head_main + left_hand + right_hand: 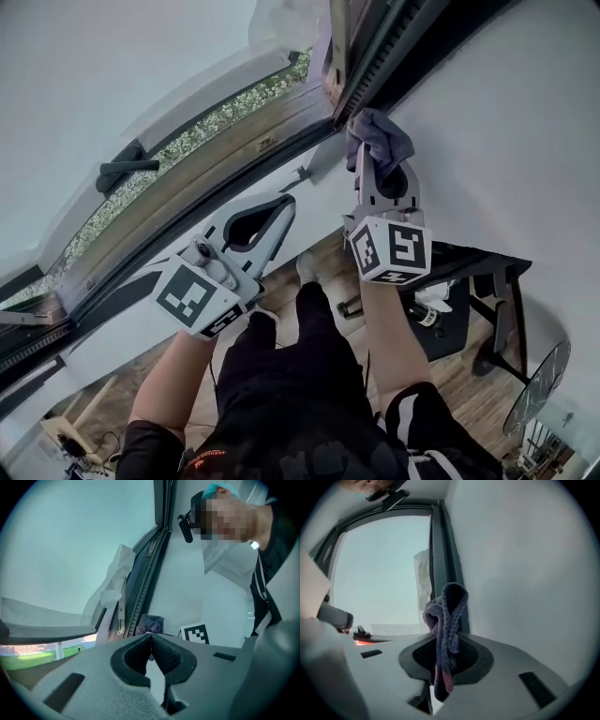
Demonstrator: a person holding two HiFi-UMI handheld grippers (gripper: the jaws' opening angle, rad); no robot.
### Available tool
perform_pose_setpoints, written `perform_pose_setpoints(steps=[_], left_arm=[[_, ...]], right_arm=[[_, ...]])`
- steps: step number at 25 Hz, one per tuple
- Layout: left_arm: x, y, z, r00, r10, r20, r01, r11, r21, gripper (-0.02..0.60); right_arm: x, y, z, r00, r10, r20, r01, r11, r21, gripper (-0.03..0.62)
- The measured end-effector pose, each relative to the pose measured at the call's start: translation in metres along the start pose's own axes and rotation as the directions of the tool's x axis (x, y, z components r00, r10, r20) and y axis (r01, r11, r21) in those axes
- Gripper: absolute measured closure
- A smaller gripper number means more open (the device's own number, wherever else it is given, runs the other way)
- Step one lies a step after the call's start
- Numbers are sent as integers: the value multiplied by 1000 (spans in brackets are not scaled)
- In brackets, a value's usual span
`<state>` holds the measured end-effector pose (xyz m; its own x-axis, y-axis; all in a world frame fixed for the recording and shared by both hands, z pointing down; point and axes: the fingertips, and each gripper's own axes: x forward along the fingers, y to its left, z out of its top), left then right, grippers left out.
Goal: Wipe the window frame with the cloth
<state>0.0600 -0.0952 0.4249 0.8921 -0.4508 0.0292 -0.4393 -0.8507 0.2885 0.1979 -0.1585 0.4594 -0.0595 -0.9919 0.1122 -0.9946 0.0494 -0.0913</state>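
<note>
A purple-grey cloth [377, 137] is bunched at the tip of my right gripper [367, 155], which is shut on it and holds it up at the corner of the dark window frame [370, 66]. In the right gripper view the cloth [446, 620] hangs folded between the jaws, right next to the frame's upright [440, 564]. My left gripper [289, 201] is lower and to the left, shut with nothing in it, its tips near the lower frame rail [225, 164]. From the left gripper view the cloth [151, 623] shows beyond the closed jaws.
White wall [497, 141] lies right of the frame. A black window handle [127, 169] sticks out on the left. A crumpled white plastic sheet [115, 588] hangs by the frame. Below are a dark table [478, 272] and wooden floor [469, 375].
</note>
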Motion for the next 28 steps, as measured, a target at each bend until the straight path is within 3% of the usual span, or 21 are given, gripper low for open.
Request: perform_pose_setpoints(steps=[4,10,28], left_arm=[[-3,-5,35,999,-5,53,3,999,46,561],[-11,-13,80,993,-17,114,6,995,96,560],[-31,-19,165,972,-57,229,12,981,194,560]], right_arm=[[-8,10,78,990,21,139,-9,996,-87,534],[-18,30,171,962,65,265,-13,981,-193,534],[-30,75,345,869,132,476,48,936,-348,534]])
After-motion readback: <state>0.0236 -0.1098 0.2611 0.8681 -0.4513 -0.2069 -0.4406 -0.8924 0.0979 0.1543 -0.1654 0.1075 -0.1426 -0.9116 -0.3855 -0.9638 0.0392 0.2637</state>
